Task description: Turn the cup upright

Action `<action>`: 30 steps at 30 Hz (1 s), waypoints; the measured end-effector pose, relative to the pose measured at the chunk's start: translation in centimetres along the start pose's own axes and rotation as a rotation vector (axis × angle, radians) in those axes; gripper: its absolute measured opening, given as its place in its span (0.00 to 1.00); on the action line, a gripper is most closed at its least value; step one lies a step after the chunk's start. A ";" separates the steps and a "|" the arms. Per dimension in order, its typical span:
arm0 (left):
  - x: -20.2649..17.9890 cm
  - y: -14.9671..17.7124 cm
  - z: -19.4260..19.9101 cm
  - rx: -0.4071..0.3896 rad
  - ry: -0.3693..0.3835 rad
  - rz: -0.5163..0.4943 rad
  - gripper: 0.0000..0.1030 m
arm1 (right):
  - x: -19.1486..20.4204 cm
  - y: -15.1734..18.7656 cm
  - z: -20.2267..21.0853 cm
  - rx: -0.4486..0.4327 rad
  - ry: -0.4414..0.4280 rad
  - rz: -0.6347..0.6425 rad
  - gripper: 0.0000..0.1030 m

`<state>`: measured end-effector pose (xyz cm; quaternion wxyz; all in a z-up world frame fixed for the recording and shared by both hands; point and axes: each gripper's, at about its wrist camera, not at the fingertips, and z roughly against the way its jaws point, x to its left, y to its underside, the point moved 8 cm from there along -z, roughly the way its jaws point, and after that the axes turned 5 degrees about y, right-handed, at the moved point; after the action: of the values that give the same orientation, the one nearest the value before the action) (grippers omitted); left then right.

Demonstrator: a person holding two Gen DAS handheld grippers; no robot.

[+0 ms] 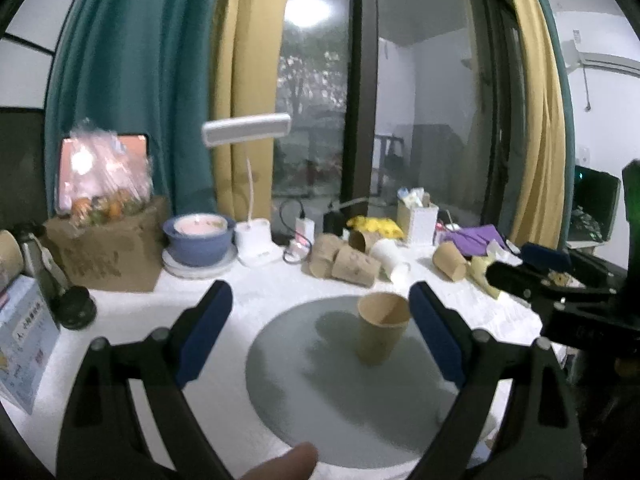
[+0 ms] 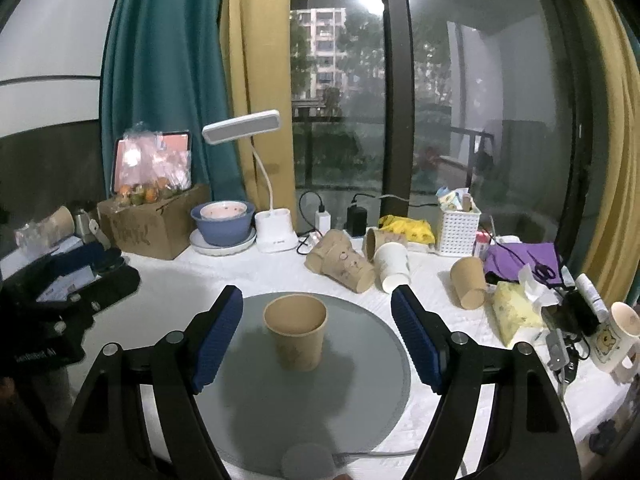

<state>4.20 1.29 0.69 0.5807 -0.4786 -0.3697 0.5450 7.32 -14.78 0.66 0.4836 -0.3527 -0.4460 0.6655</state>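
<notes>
A brown paper cup [image 2: 297, 333] stands upright, mouth up, on a round grey mat [image 2: 360, 380]. It also shows in the left wrist view [image 1: 382, 326] on the same mat [image 1: 320, 392]. My right gripper [image 2: 317, 312] is open, with the cup between its blue pads but apart from both. My left gripper [image 1: 320, 306] is open and empty; the cup stands close to its right pad. The right gripper's black body [image 1: 560, 284] shows at the right edge of the left wrist view.
Several paper cups [image 2: 352, 264] lie on their sides behind the mat, one more [image 2: 469, 282] to the right. A desk lamp [image 2: 272, 216], blue bowl [image 2: 222, 222], cardboard box [image 2: 152, 224], white basket [image 2: 458, 228], tissue pack [image 2: 516, 310] and mug [image 2: 616, 338] crowd the white table.
</notes>
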 end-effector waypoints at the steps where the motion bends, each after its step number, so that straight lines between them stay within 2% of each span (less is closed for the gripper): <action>1: 0.0 -0.3 0.3 -0.012 -0.003 -0.002 0.88 | -0.1 -0.1 0.1 -0.003 0.002 -0.003 0.77; 5: -0.3 -0.9 1.1 -0.046 -0.007 -0.019 0.88 | -0.4 -0.2 0.5 -0.010 0.004 -0.010 0.77; 30: -1.4 -0.6 1.0 -0.031 0.032 -0.030 0.88 | -0.5 -0.1 0.5 -0.002 -0.003 -0.021 0.77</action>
<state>3.23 0.11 1.71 0.5869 -0.4907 -0.3760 0.5229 7.07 -15.32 0.93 0.4894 -0.3474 -0.4509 0.6607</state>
